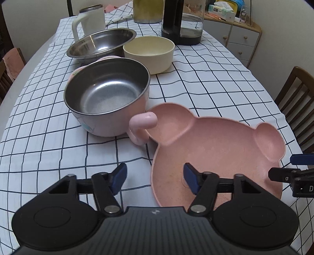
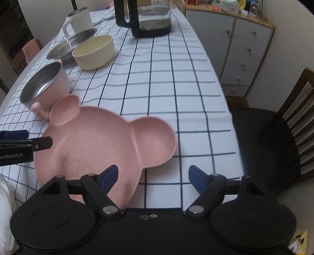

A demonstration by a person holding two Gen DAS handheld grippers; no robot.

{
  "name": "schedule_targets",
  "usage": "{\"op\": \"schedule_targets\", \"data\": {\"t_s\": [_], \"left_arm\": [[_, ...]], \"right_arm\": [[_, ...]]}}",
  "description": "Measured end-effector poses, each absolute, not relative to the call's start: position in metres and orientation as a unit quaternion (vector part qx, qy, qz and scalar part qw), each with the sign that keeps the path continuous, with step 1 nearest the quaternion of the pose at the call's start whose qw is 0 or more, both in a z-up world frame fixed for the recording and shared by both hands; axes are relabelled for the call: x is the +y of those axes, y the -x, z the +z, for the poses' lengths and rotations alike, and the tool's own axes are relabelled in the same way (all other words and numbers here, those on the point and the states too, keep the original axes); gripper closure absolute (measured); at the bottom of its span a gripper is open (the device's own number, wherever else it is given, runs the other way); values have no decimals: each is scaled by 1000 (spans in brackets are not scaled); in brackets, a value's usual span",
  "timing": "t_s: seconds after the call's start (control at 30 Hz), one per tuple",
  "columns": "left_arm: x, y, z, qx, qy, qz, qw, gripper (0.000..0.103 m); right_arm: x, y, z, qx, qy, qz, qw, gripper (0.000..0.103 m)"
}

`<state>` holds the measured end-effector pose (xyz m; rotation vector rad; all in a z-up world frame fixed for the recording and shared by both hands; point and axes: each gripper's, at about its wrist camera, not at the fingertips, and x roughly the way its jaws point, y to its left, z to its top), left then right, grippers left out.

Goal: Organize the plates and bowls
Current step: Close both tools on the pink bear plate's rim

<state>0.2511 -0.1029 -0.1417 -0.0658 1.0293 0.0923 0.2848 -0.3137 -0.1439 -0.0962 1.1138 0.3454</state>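
A pink bear-shaped plate lies on the checked tablecloth, also in the right wrist view. Behind it stands a pink steel-lined bowl with a handle, then a cream bowl and a shallow steel bowl. My left gripper is open, straddling the plate's near left rim. My right gripper is open at the plate's near right edge, its left finger over the rim. Each gripper's finger shows in the other's view.
A white jug, a black-handled glass kettle and a yellow container stand at the far end. Wooden chairs stand to the right, a drawer cabinet behind. A white plate rim shows at lower left.
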Motion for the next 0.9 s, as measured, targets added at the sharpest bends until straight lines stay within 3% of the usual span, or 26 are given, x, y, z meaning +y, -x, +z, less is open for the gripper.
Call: {"op": "schedule_targets", "data": {"t_s": [0.13, 0.4, 0.57, 0.9], "left_arm": [[-105, -251, -146, 492, 32, 37, 869, 64], [-107, -252, -149, 495, 40, 26, 867, 77], [-95, -253, -148, 501, 70, 34, 862, 91], [-92, -234, -136, 503, 98, 22, 858, 92]], "right_arm": [[-311, -284, -153, 540, 41, 167, 824, 43], [-315, -282, -155, 545, 13, 174, 820, 70], [-313, -280, -154, 546, 1, 188, 817, 90], [-320, -263, -144, 538, -18, 183, 823, 92]]}}
